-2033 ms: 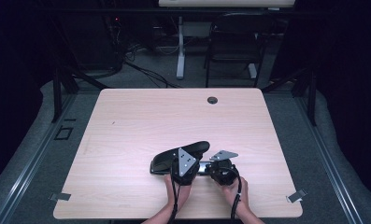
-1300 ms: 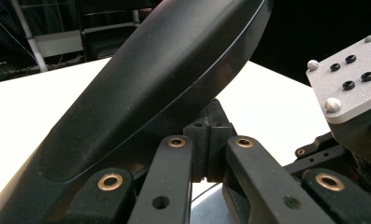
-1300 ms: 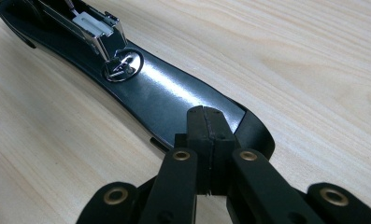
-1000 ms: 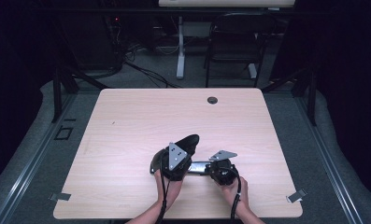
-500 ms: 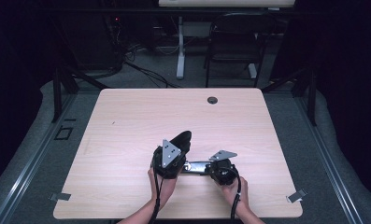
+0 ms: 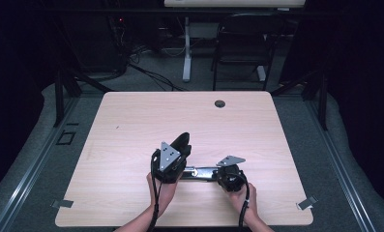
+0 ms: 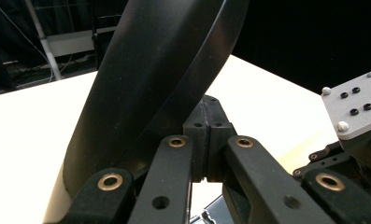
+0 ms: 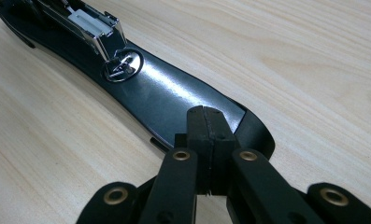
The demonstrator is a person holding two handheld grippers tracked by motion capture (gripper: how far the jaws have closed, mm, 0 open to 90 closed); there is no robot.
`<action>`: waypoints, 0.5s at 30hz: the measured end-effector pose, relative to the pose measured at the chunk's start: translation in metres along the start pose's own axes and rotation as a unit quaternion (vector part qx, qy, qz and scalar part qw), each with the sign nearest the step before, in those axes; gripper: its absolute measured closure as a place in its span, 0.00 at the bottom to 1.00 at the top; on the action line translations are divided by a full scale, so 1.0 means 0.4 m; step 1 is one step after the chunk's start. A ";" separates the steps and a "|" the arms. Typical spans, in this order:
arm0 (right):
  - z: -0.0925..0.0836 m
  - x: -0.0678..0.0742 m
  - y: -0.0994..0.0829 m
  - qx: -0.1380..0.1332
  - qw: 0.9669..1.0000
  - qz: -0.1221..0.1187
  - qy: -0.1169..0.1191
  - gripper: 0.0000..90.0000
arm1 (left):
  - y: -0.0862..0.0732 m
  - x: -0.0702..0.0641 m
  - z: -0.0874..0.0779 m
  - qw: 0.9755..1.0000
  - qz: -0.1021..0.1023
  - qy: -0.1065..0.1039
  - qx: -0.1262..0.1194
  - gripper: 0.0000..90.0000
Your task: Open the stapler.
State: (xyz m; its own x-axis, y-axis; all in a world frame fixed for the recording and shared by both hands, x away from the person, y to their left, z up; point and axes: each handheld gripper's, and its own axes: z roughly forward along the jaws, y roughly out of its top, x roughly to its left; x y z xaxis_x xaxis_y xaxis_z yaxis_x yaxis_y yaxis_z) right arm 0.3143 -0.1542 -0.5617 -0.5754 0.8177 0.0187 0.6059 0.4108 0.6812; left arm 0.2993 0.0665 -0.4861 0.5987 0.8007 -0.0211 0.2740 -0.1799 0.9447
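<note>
A black stapler lies open near the table's front edge. Its flat base [image 6: 199,171] [image 8: 164,93] carries a shiny metal magazine [image 8: 89,28]. My right gripper [image 6: 214,173] [image 8: 206,126] is shut, its closed tips resting on the end of the base. The stapler's black top arm [image 6: 181,144] [image 7: 146,79] is swung up and points away from me. My left gripper [image 6: 179,157] [image 7: 206,133] is shut, its tips set against the edge of that raised arm; I cannot tell if they pinch it.
The light wooden table [image 6: 131,121] has a cable hole [image 6: 220,103] near its far edge. Tape marks sit at the front corners [image 6: 64,203] [image 6: 306,203]. A chair [image 6: 243,48] and a desk leg stand beyond the table.
The left gripper has shifted left and risen slightly, swinging the stapler's top arm from pointing right to pointing up and away. The right gripper has stayed on the base.
</note>
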 end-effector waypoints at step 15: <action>0.002 0.002 0.000 -0.005 1.000 0.003 0.000 1.00 | 0.015 0.031 -0.027 1.000 0.011 0.018 0.009 1.00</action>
State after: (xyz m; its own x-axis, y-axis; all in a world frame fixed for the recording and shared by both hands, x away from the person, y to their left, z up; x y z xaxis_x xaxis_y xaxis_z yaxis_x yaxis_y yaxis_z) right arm 0.3143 -0.1530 -0.5622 -0.5718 0.8201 0.0216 0.6034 0.4025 0.6884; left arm 0.3004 0.0816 -0.4771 0.5769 0.8167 0.0120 0.2742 -0.2075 0.9390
